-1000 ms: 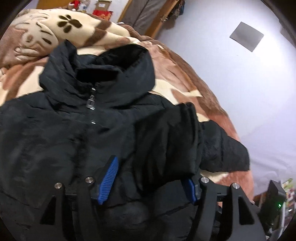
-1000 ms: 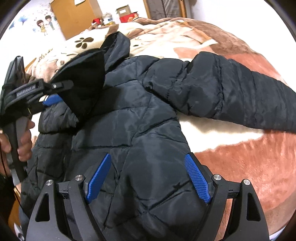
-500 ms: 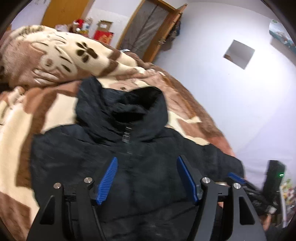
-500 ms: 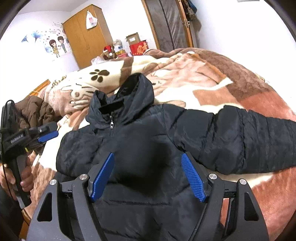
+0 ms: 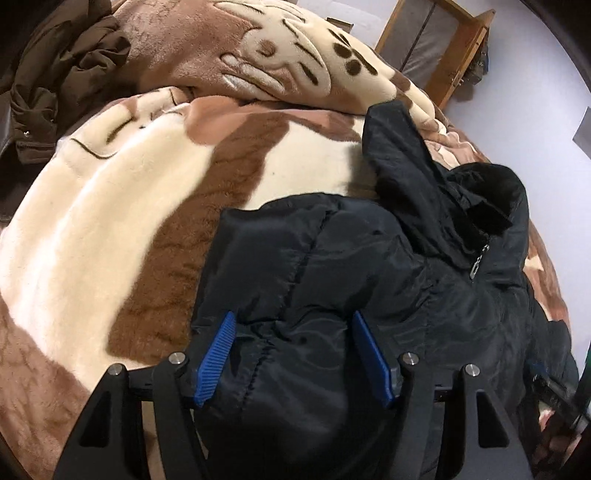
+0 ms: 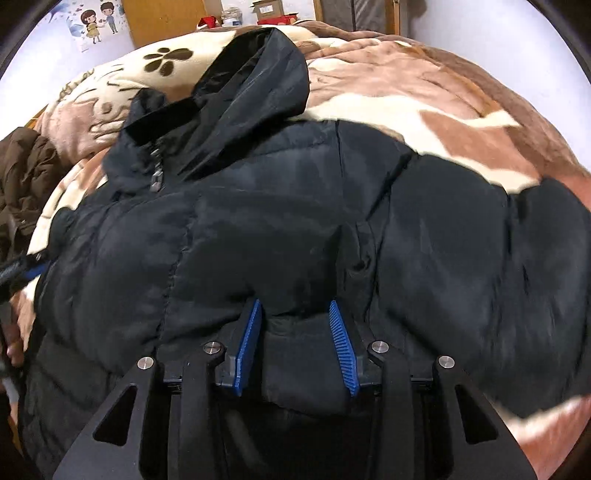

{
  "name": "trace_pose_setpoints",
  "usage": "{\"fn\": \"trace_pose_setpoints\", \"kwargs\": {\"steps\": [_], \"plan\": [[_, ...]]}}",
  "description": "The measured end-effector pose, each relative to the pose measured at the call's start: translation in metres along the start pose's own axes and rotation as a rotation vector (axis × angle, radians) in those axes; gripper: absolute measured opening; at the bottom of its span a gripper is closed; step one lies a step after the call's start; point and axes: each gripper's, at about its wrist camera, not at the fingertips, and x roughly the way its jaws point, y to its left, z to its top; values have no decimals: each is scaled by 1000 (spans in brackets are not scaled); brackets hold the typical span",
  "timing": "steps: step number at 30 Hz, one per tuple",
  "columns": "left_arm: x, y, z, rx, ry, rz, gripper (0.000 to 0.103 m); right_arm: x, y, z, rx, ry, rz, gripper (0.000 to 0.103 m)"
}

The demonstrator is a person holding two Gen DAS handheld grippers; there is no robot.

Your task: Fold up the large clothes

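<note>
A black hooded puffer jacket (image 5: pixel 369 266) lies front up on a brown and cream blanket (image 5: pixel 110 221), hood (image 6: pixel 258 85) toward the far side. My left gripper (image 5: pixel 291 325) is open, low over the jacket's left shoulder edge, jaws either side of a fabric bulge. My right gripper (image 6: pixel 295 314) has its jaws partly closed around a fold of jacket fabric (image 6: pixel 299 332) near the right armpit. The right sleeve (image 6: pixel 498 258) stretches out to the right on the blanket (image 6: pixel 443 103).
A brown jacket (image 5: pixel 55 81) lies bunched at the bed's far left, also in the right wrist view (image 6: pixel 22 177). A wooden wardrobe (image 6: pixel 166 18) and boxes stand behind the bed. A white wall (image 5: pixel 535 92) runs along the right side.
Both grippers dropped closer onto the jacket. The left moved to the left shoulder edge. The right gripper's jaws narrowed around a fold near the right armpit.
</note>
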Motion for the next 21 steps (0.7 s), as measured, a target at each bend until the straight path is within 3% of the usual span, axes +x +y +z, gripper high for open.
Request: {"fn": "trace_pose_setpoints", "kwargs": {"steps": [2, 5, 7, 9, 11, 14, 21], "plan": [[-1, -4, 0, 17, 5, 20, 68, -5, 1, 4, 6, 14, -6, 40], [-29, -6, 1, 28, -43, -20, 66, -38, -5, -1, 31, -57, 19, 40], [-38, -6, 2, 56, -76, -6, 66, -48, -11, -6, 46, -87, 23, 40], [-32, -3, 1, 71, -62, 29, 66, -38, -16, -9, 52, -56, 4, 40], [-11, 7, -4, 35, 7, 20, 67, -15, -21, -10, 58, 10, 4, 40], [-6, 10, -6, 22, 11, 28, 67, -12, -24, -11, 58, 19, 6, 40], [-72, -8, -22, 79, -44, 16, 61, -85, -27, -37, 74, -69, 4, 40]]}}
